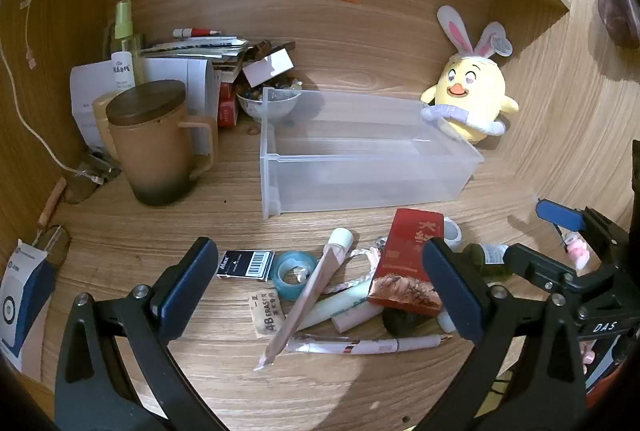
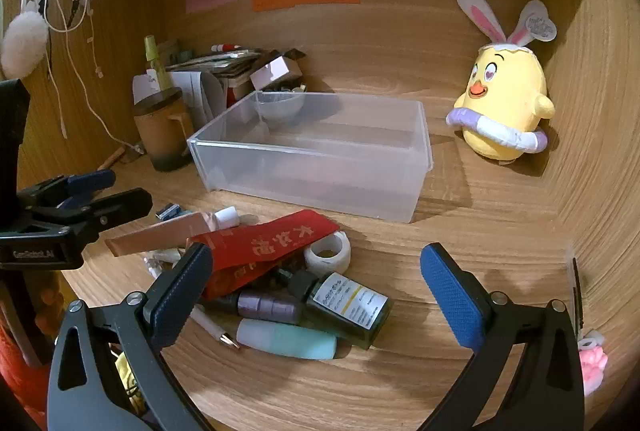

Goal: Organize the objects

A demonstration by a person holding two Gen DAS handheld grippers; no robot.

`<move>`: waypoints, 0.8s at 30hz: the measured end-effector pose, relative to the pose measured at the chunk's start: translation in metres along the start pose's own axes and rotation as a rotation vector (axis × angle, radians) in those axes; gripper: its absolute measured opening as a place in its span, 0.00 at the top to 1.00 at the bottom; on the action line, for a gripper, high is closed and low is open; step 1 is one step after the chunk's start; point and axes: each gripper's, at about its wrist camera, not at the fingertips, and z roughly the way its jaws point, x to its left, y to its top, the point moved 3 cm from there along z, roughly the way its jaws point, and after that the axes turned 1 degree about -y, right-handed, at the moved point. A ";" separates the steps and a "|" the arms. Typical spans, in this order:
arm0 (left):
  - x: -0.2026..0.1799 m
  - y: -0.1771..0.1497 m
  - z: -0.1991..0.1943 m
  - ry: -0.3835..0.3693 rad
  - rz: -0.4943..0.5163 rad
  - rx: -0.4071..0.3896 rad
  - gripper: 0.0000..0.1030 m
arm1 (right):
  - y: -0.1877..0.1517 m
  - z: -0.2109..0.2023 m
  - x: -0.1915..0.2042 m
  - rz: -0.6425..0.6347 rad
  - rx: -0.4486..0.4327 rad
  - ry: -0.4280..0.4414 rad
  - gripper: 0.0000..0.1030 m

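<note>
A clear plastic bin stands empty on the wooden desk. In front of it lies a heap of small items: a black staple box, a blue tape roll, a pink tube, a red packet, a pen, a dark green bottle, a mint tube and a white tape roll. My left gripper hovers open over the heap's left side. My right gripper is open over its right side, holding nothing.
A brown mug with a wooden lid stands left of the bin. Behind it are a spray bottle, stacked papers and a small bowl. A yellow plush chick sits at the back right. Wooden walls close in on three sides.
</note>
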 end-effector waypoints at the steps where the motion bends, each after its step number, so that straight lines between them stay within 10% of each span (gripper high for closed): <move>1: -0.001 -0.001 0.000 0.003 0.002 -0.001 0.00 | 0.000 0.000 0.000 0.000 0.003 0.001 0.00; 24: -0.005 0.001 -0.002 0.015 0.019 -0.013 0.00 | 0.001 0.000 -0.001 0.006 0.011 0.012 0.00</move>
